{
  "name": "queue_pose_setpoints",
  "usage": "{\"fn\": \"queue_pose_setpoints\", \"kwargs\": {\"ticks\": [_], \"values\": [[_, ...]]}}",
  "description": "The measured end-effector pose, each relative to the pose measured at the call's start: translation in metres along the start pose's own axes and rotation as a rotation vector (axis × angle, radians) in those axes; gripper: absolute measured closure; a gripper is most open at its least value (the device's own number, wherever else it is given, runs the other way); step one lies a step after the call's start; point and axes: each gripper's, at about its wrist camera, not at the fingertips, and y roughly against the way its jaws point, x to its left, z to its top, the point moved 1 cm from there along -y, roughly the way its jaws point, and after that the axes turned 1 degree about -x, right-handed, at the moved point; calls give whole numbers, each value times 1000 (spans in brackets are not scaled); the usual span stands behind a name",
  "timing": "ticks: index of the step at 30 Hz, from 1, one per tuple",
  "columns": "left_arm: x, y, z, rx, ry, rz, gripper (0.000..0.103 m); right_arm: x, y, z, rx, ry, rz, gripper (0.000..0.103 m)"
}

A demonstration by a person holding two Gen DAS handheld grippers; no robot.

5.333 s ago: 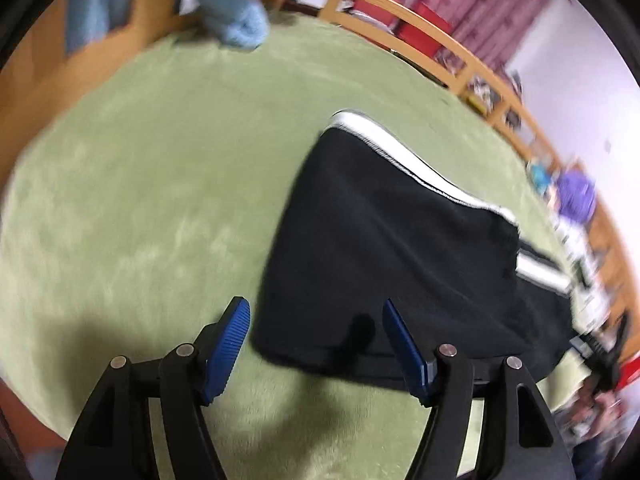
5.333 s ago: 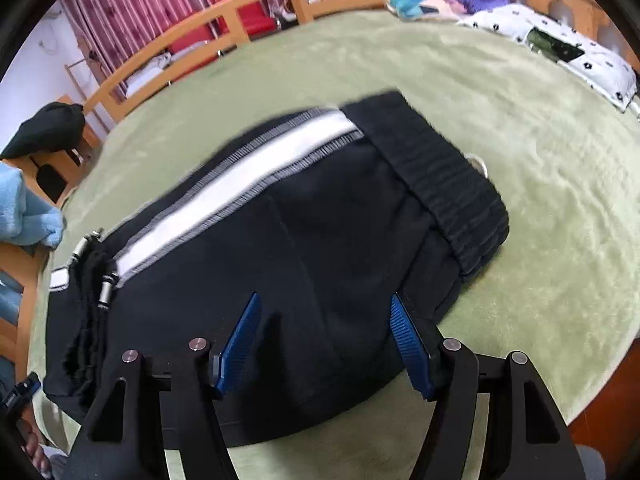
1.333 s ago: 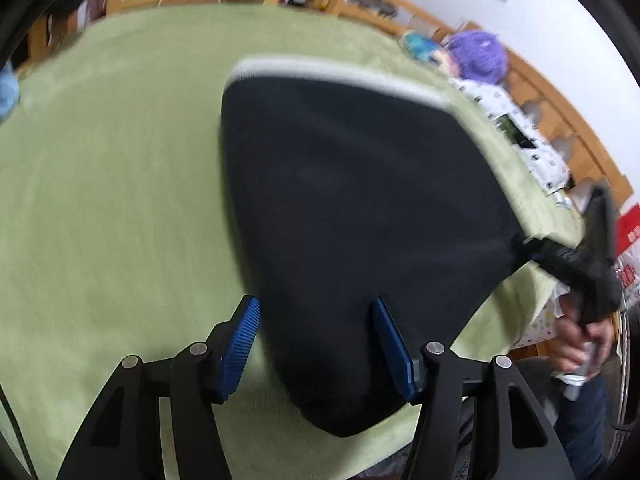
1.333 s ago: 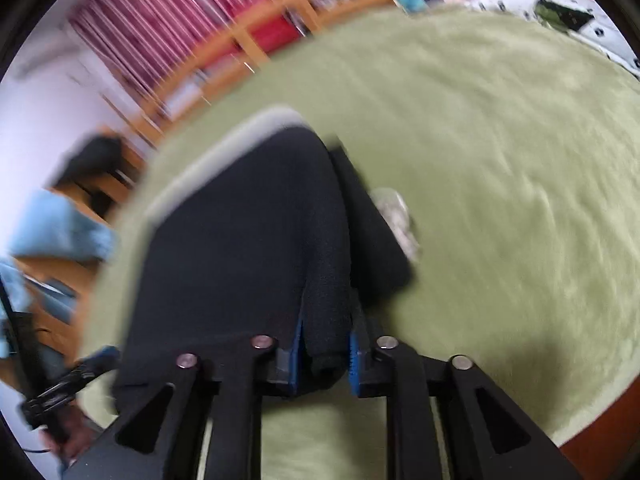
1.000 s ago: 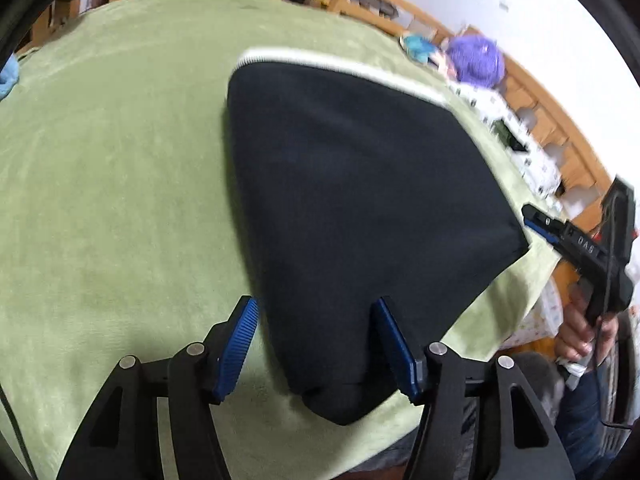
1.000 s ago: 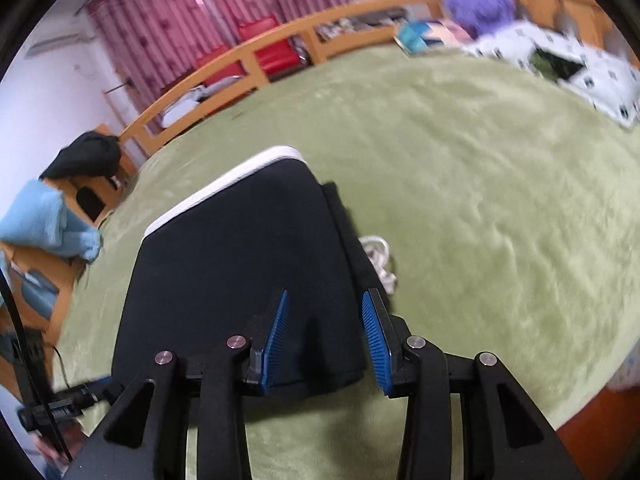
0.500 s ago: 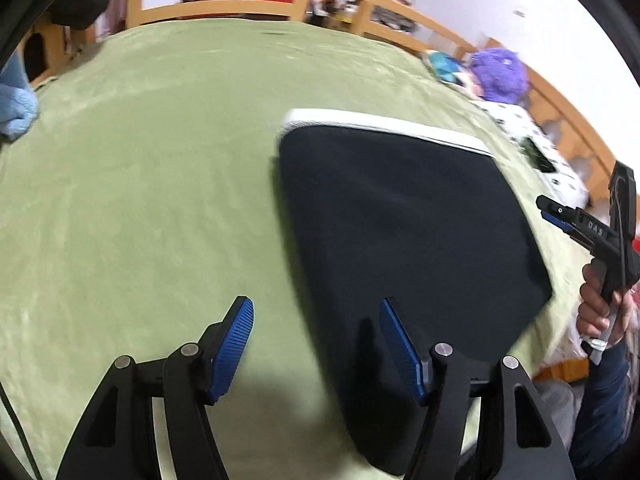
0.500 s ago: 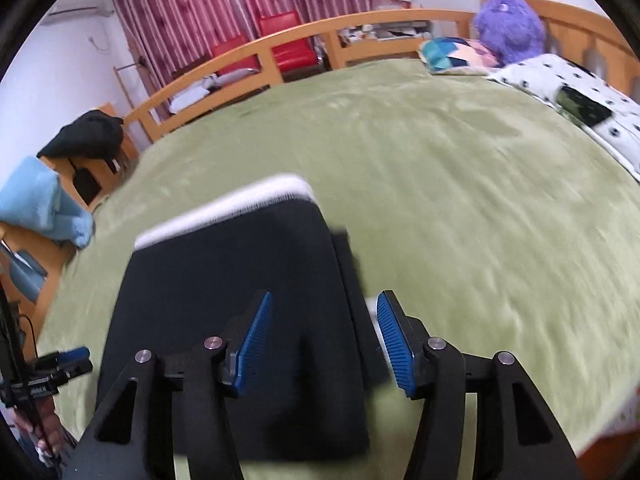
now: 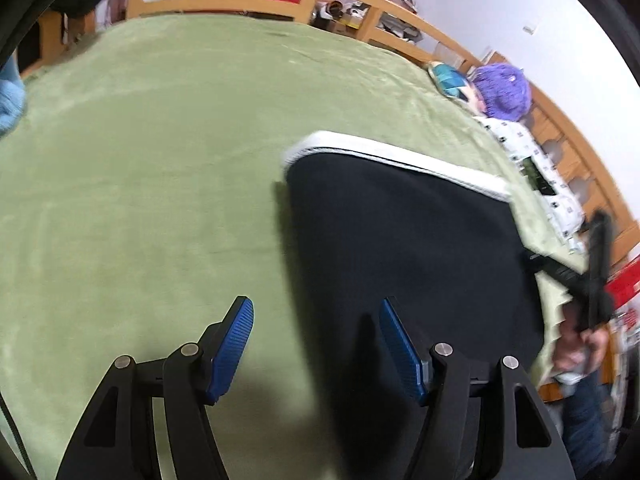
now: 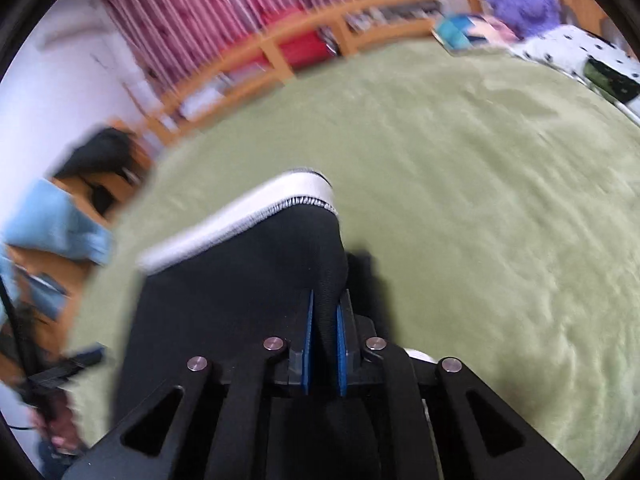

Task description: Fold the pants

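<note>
The right gripper [image 10: 324, 344], which stood apart over the cloth half a second ago, has now snapped together on a pinch of the black pants [image 10: 240, 308]: a ridge of fabric stands up between its blue pads [image 10: 307, 344], lifted off the green blanket [image 10: 500, 200]. That grip sits at the 3 o'clock edge of the folded bundle, so I judge another fold or a shift of the whole bundle is starting from that side.

The left gripper [image 9: 316, 348] has its jaws wide apart and holds nothing. It has drifted off the pants; its right pad [image 9: 400, 352] hangs over the black cloth and its left pad [image 9: 232, 344] over bare blanket, at about 6 o'clock in its view.

The pants lie as a compact dark rectangle on the blanket, white stripe [image 9: 392, 156] along the far edge toward 12 o'clock.

No boxes, baskets or other containers show near the pants. A purple plush toy [image 9: 504, 92] and a spotted pillow [image 9: 532, 160] rest toward 2 o'clock, well apart.
</note>
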Motion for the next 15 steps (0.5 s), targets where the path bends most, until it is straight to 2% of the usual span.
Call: {"fn": "queue_pose_setpoints", "kwargs": {"ticks": [2,4,5,6,7,8,10,13,15], "values": [[-4,-18,-2,50,1,-15,39,0,0,0,-16,10,-15,81],[-6,-35,-6,101,-1,-5,39,1,10,3,2,37,-24,69],[-4,-38,-8,104,9,-22,39,-1,20,3,3,43,-32,67],[-1,-41,-9,102,31,-52,39,-4,26,1,3,46,-31,59],[3,-43,-9,106,57,-80,38,-8,28,-3,18,53,-25,45],[7,-46,-9,114,84,-106,36,-10,24,-7,44,57,-26,38],[10,-56,-11,130,120,-140,32,-17,13,-21,119,54,-12,35],[6,-66,-9,125,119,-158,31,-29,2,-25,129,-53,82,28],[-2,-73,-6,118,100,-162,31,-34,-13,-24,148,-100,165,28]]}}
